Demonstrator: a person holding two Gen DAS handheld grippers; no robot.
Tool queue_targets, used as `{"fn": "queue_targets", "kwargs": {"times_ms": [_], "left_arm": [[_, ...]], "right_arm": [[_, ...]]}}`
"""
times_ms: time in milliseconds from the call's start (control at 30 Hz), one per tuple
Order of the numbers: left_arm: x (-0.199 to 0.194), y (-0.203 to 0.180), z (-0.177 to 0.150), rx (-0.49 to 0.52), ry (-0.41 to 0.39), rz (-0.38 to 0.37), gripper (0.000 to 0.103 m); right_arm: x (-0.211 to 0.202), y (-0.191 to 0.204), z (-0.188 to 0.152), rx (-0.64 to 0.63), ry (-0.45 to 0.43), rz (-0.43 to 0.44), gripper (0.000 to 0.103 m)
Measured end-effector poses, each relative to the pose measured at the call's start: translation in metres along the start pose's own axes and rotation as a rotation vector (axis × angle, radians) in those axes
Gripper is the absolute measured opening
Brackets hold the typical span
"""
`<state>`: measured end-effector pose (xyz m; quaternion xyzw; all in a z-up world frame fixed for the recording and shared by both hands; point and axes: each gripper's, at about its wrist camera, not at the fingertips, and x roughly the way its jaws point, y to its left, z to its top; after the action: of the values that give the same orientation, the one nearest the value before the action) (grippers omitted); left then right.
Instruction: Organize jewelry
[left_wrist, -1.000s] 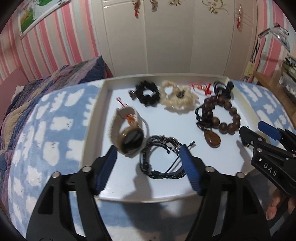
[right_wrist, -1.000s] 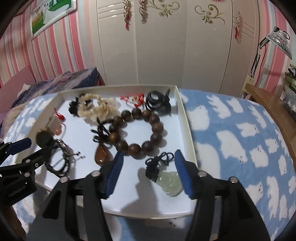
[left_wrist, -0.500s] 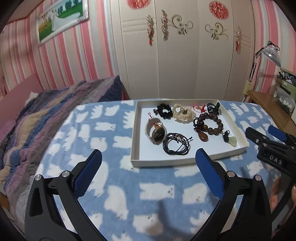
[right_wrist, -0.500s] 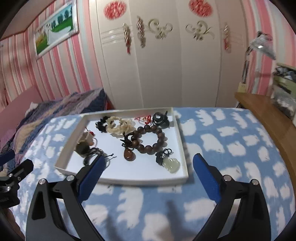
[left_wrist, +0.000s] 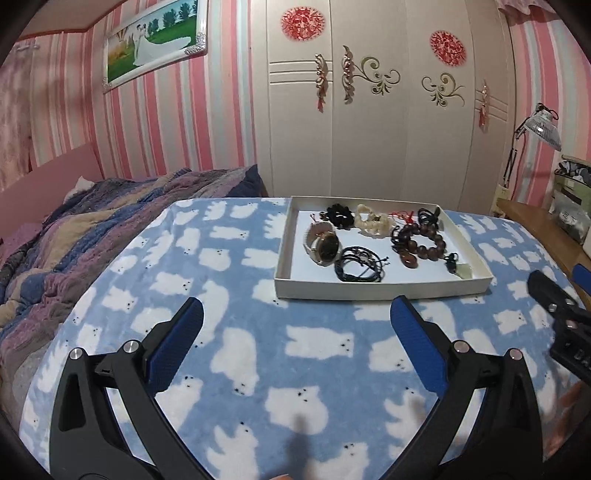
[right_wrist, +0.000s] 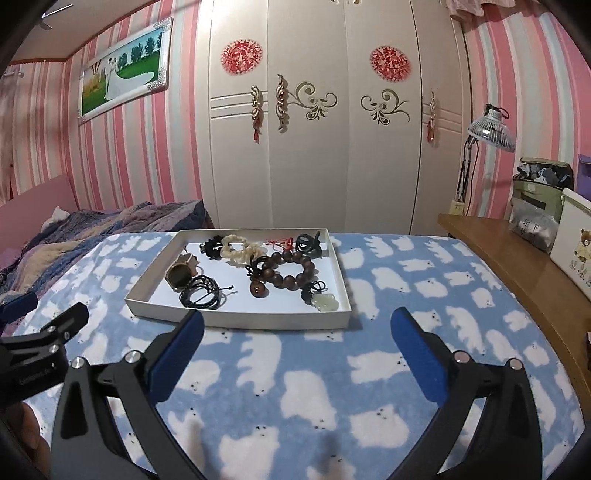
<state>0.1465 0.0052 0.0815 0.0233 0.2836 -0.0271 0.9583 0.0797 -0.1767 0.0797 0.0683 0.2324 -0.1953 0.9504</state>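
You've pulled both grippers back off the tray (left_wrist: 380, 290); left gripper (left_wrist: 295, 336) and right gripper (right_wrist: 295, 338) spread, empty, jewelry sorted inside.

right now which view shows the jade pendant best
The right wrist view. There the jade pendant lies in full sight at the tray's near right corner, pale green on its black cord. In the left wrist view it is smaller and partly hidden behind the tray's near wall.
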Motion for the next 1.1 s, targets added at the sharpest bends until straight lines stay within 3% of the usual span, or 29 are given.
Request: {"fn": "queue_targets", "kwargs": {"times_ms": [167,433,1100], "left_arm": [[0.000,0.002,-0.006,0.003,-0.017,0.010,0.100],[0.004,-0.001,-0.012,0.012,0.020,-0.035,0.100],[0.004,-0.004,-0.016,0.039,0.003,0.011,0.100]], "right_arm": [[0.004,0.001,-0.007,0.018,-0.003,-0.011,0.101],[0.014,0.004,-0.013,-0.004,0.025,-0.051,0.101],[0.015,0.002,-0.014,-0.009,0.029,-0.069,0.101]]}}
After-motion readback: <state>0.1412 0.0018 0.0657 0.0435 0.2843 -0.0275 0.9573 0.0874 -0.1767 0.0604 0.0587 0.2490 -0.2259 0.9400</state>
